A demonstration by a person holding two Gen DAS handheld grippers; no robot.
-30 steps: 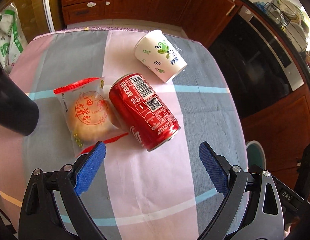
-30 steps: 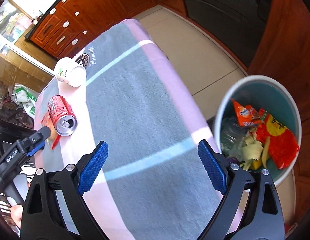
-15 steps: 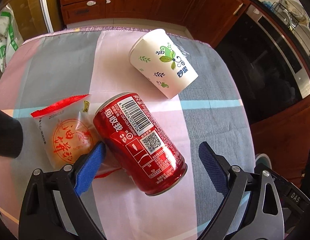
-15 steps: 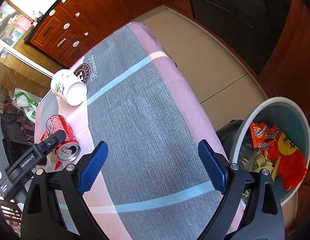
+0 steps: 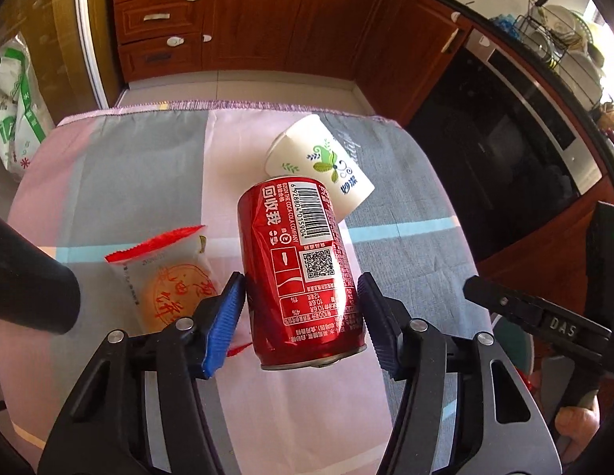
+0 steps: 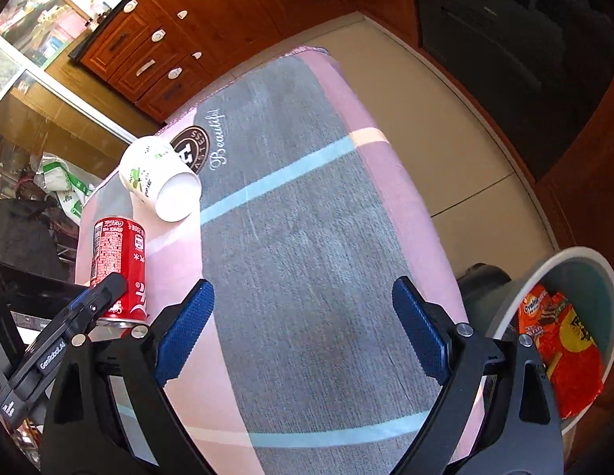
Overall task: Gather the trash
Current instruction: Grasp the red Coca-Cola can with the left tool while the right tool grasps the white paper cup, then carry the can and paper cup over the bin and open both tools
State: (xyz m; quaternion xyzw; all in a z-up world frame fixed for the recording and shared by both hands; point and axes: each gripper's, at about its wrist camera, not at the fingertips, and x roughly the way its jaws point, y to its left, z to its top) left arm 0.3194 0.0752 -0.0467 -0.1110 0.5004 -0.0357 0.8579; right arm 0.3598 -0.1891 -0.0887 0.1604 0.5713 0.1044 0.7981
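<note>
Left tongs (image 5: 301,308) clamped on the red cola can (image 5: 301,273), blue pads (image 5: 224,316) pressed to both its sides; can appears lifted off the worktop (image 5: 148,166). Left of the can: wrapped pastry packet (image 5: 164,277), flat on the cloth. Behind the can: paper cup (image 5: 319,162), tipped on its side. Right tongs (image 6: 303,328) spread wide, holding nothing, over the grey stripe right of the can. Far right of the can, on the floor: trash bin (image 6: 607,289) with snack wrappers (image 6: 560,348) inside.
</note>
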